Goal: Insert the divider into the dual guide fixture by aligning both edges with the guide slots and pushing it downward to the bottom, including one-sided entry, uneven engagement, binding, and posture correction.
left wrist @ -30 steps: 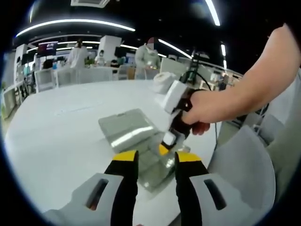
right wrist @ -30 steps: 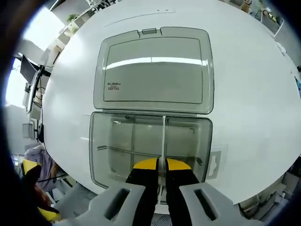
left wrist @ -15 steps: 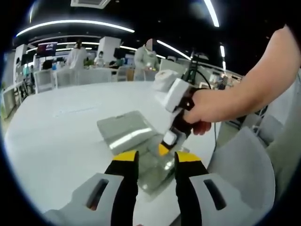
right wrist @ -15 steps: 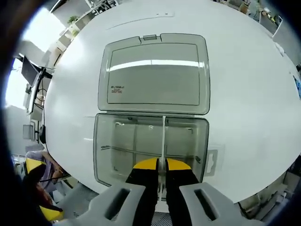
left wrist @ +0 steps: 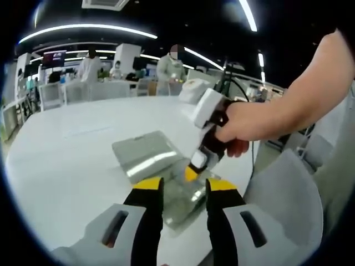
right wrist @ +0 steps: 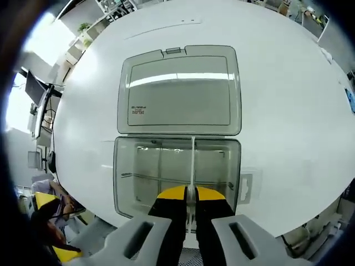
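The right claw point(right wrist: 190, 195), clamped on the thin divider point(right wrist: 192, 163), has lifted a little above the open box point(right wrist: 176, 172) on the worktop point(right wrist: 288, 111); insertion still waits. Left claw point(left wrist: 183, 191) stays apart.

On the surface point(right wrist: 288, 100) sits the box point(right wrist: 125, 177), close to the near edge, its opened lid point(right wrist: 178, 91) lying flat just beyond it. Inside the box stands the divider point(right wrist: 192, 166), running front to back, right of centre. Over it is the right gripper point(right wrist: 190, 195), jaws closed on the divider's near end. In the left gripper view, the left gripper point(left wrist: 180, 191) hangs just before the box, jaws apart. People stand far behind the surface.
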